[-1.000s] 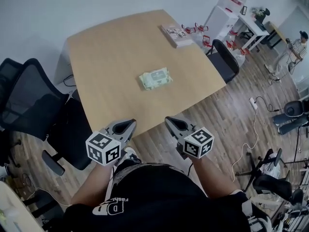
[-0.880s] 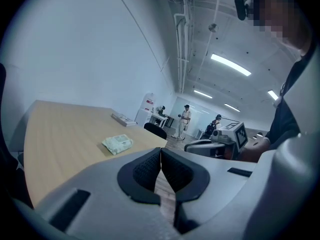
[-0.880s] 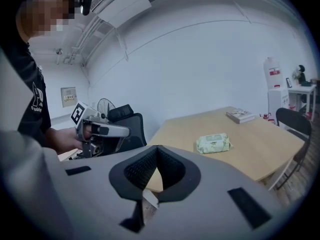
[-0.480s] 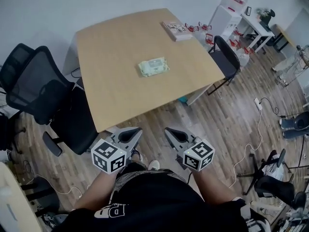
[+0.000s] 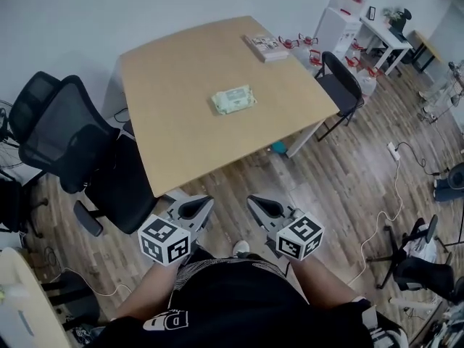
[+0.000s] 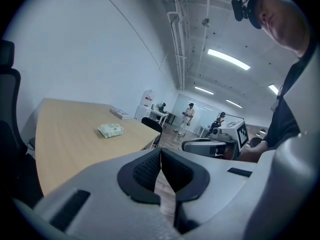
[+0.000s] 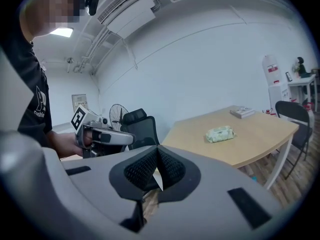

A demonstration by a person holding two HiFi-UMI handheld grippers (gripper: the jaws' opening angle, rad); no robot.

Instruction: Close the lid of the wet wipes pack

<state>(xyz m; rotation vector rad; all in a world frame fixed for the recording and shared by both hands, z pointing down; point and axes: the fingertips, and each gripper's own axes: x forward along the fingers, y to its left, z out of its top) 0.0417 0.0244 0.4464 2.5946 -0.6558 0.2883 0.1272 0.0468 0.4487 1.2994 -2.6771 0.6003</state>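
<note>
1. Holding the left tool (image 5: 201, 206) low in front of the body, over the wooden floor (image 5: 341, 172) and well short of the counter (image 5: 181, 85). Showing its two dark pads pressed together in the left gripper view, with nothing gripped between them.
2. Holding the right tool (image 5: 259, 205) near it at about the same height. Showing its pads meeting tip to tip in the right gripper view, gripping nothing.
3. Finding the wet wipes pack (image 5: 233, 98) lying flat near the middle of the counter, well apart from both tools and touched by neither.
4. Struggling to read the lid: showing up only as a paler patch on top of the green pack in the head view, too small to tell whether raised or pressed flat. Appearing as nothing more than a small pale lump in either gripper view.
5. Blocking the rear of each tool in the head view with the left marker cube (image 5: 164, 241) and the right marker cube (image 5: 300, 236).
6. Losing the lower half of each gripper view to the tool's own grey body, covering the floor below and part of the counter's near edge.
7. Catching a flat booklet (image 5: 266, 47) at the far corner of the counter, its print too small to read.
8. Cropping the black office chair (image 5: 65, 133) left of the counter at the frame edge.
9. Reducing the people (image 6: 187, 116) far down the room in the left gripper view to tiny figures.
</note>
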